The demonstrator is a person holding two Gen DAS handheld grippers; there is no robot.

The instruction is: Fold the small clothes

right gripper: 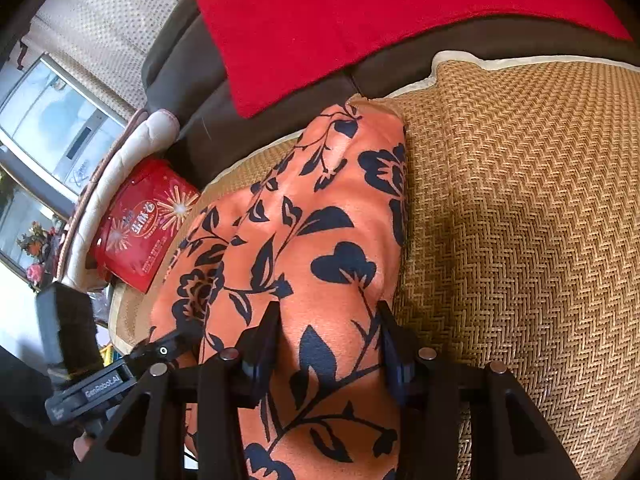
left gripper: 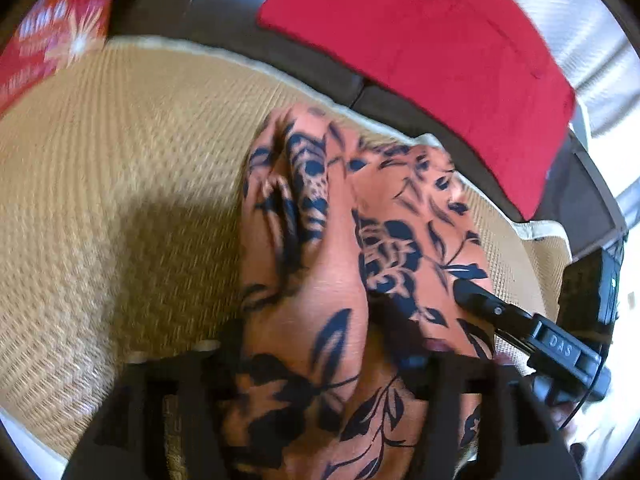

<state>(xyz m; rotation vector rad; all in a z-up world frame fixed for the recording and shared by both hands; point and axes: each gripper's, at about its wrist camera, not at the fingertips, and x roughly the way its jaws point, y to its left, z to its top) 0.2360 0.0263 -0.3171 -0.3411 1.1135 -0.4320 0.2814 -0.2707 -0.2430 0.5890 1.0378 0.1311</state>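
Left wrist view: the cloth [left gripper: 320, 280] lies bunched on the mat [left gripper: 120, 200], its near end running between the left gripper [left gripper: 320, 372] fingers; whether they pinch it I cannot tell (the frame is blurred). Right wrist view: the right gripper [right gripper: 330, 332] is clenched on a raised ridge of cloth [right gripper: 320, 240]. The fold looks barely begun, no neat stack yet
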